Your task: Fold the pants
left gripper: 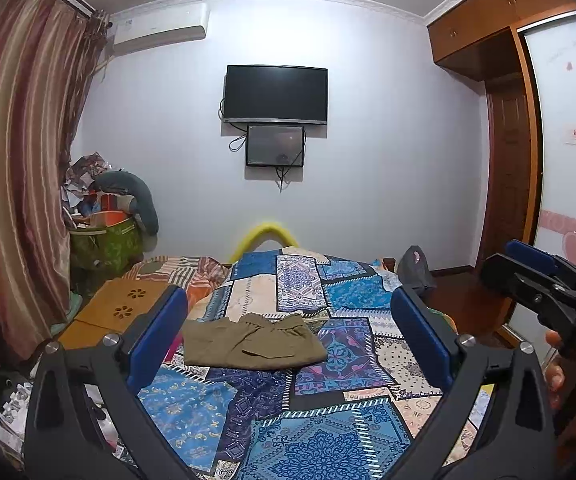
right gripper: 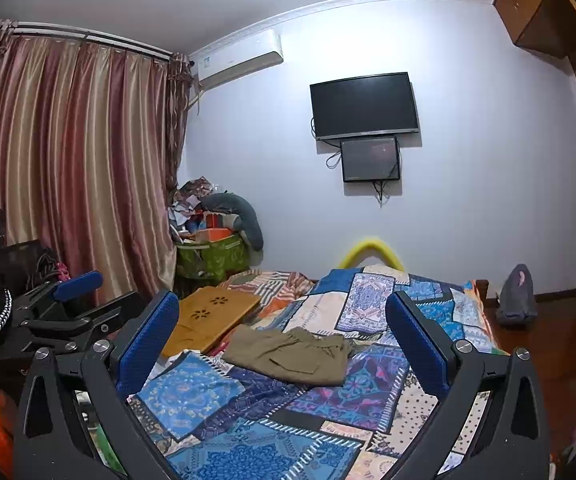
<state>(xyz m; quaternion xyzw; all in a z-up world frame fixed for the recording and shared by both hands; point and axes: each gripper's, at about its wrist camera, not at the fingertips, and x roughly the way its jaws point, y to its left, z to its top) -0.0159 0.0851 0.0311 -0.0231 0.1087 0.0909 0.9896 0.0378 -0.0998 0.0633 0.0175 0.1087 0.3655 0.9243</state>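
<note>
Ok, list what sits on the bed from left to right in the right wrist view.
Wooden lap desk → khaki pants, folded on the patchwork bedspread → grey bag beyond the bed's right edge.

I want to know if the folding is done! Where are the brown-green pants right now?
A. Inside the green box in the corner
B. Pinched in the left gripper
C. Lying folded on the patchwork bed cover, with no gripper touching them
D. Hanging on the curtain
C: the pants lie in a folded bundle on the bed cover, and both the left gripper and right gripper are open and empty, held back from them.
</note>
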